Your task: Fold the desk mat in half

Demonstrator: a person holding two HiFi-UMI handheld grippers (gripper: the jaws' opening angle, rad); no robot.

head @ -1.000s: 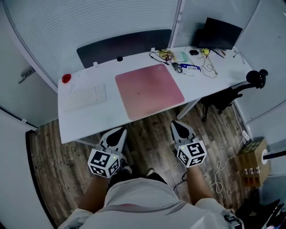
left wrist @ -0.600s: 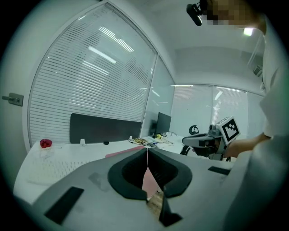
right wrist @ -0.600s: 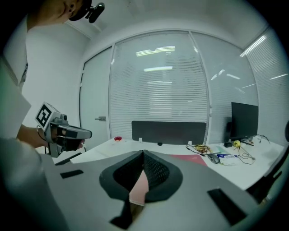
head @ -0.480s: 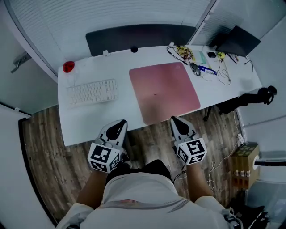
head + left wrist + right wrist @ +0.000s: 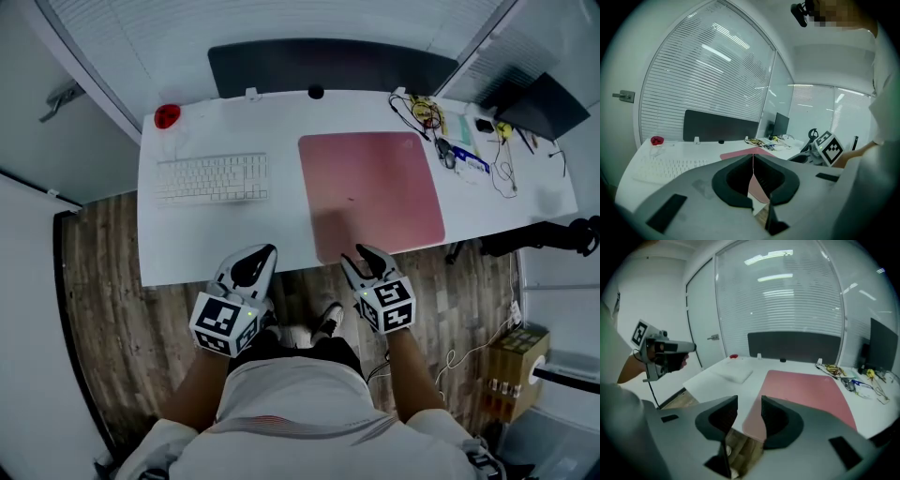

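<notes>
The pink desk mat (image 5: 375, 192) lies flat on the white desk (image 5: 281, 239), right of centre; it also shows in the right gripper view (image 5: 806, 387) and the left gripper view (image 5: 740, 153). My right gripper (image 5: 361, 255) hovers at the desk's front edge by the mat's near left corner. Its jaws (image 5: 749, 404) are opening, with nothing between them and the mat corner just beyond. My left gripper (image 5: 260, 253) hangs off the front edge to the left, clear of the mat, its jaws (image 5: 753, 161) shut and empty.
A white keyboard (image 5: 213, 178) lies left of the mat, with a red object (image 5: 167, 116) at the far left corner. Cables and small items (image 5: 450, 136) crowd the right of the mat. A dark panel (image 5: 328, 67) backs the desk. A chair arm (image 5: 553, 234) and a cardboard box (image 5: 511, 370) stand to the right.
Both grippers came forward to the desk's front edge while the view swung right. The right gripper's jaws went from shut to apart. The mat has not moved.
</notes>
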